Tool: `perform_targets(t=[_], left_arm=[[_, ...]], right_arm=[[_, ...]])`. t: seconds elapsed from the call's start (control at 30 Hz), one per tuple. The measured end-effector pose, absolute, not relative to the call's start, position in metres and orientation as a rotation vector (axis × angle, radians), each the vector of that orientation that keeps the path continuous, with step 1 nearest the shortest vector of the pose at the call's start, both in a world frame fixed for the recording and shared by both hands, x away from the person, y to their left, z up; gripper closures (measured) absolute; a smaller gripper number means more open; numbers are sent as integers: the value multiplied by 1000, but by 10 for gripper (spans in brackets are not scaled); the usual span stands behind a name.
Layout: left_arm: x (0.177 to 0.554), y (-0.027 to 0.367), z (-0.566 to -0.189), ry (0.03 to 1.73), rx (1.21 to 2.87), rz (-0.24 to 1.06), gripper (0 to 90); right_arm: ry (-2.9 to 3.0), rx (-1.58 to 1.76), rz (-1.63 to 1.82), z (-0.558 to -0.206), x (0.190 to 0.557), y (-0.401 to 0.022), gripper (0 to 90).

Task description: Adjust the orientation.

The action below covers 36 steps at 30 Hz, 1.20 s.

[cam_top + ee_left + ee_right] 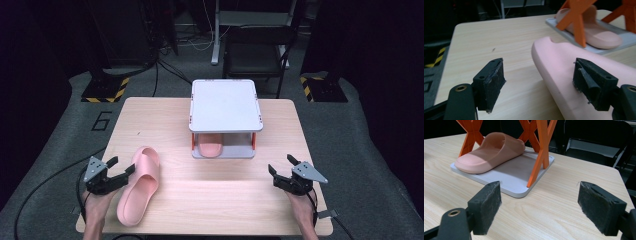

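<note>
High view: a pink slipper [140, 184] lies on the table [225, 195] at front left, beside the left gripper [121, 168], jaws spread; right gripper [280, 164] also spread, holding nothing

Lab: hazard-striped stand bases [106, 90], cables [165, 65]

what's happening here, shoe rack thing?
A person holds a gripper in each hand at a wooden table. One pink slipper already sits on the lower shelf of the small rack. The other slipper lies loose on the table; the left gripper is open right beside it, not gripping. The right gripper is open over bare tabletop.
</note>
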<state>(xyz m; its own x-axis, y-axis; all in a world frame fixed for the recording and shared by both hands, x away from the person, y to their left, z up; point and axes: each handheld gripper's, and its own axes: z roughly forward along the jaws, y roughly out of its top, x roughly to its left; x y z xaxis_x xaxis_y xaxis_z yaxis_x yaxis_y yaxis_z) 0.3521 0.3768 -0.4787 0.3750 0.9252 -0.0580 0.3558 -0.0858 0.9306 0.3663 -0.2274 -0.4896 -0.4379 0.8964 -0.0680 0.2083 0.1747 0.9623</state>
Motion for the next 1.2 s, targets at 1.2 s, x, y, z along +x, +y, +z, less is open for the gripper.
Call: perform_targets(t=[1.2], left_arm=[[345,396,-497,1036,1631,606,237]], right_arm=[[1655,1115,1281,-486,366,-243,150]])
